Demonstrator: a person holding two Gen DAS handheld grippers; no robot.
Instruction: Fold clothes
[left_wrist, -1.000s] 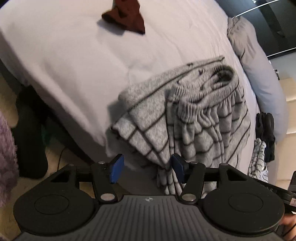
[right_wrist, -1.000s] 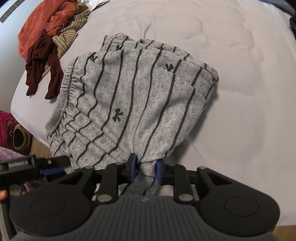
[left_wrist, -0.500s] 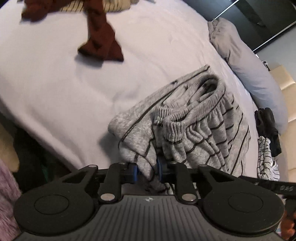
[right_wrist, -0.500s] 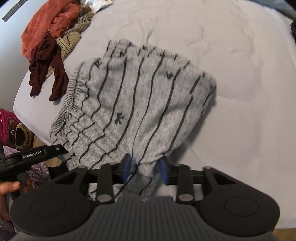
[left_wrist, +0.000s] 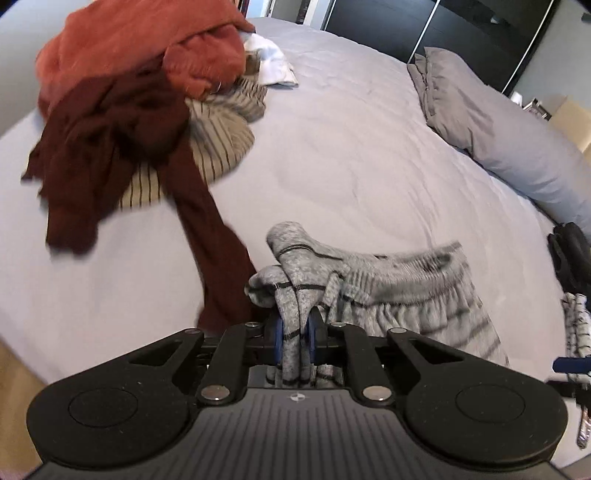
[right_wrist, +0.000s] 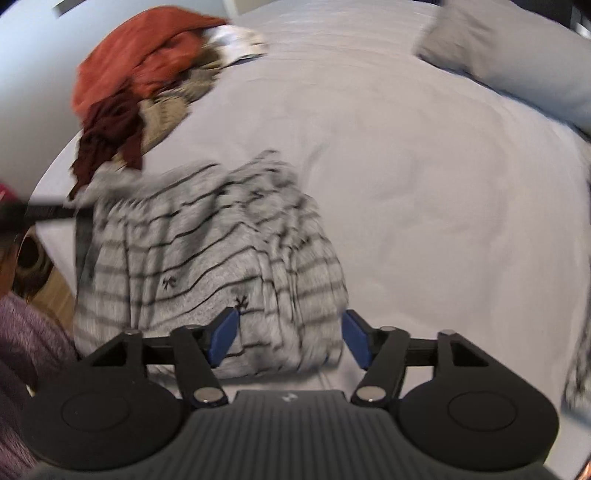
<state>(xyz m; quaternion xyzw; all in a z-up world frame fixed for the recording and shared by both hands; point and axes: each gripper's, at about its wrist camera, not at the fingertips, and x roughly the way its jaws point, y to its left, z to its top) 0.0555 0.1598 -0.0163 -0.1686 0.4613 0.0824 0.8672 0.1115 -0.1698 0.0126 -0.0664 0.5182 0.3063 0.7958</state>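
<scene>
The grey striped garment (left_wrist: 399, 295) lies bunched on the near part of the bed (left_wrist: 351, 166), close to the edge. In the left wrist view, a pile of clothes sits at the far left of the bed: an orange garment (left_wrist: 147, 48) on top, a dark red garment (left_wrist: 110, 147) draped over the front with one long strip trailing toward the camera, and a beige striped garment (left_wrist: 218, 147) under them. Just right of that strip, the left gripper (left_wrist: 294, 338) is clamped on a thick fold of the grey garment, its jaws closing, blue pads pressed against the cloth on both sides. Farther right, a grey pillow (left_wrist: 498, 136) lies along the far side of the bed.

In the right wrist view, the same pile appears at the upper left, and the grey garment (right_wrist: 207, 251) spreads across the middle, blurred. The right gripper (right_wrist: 289, 338) stands with its blue pads wide apart, jaws opening; the garment's edge lies between them, but neither pad presses on it.
</scene>
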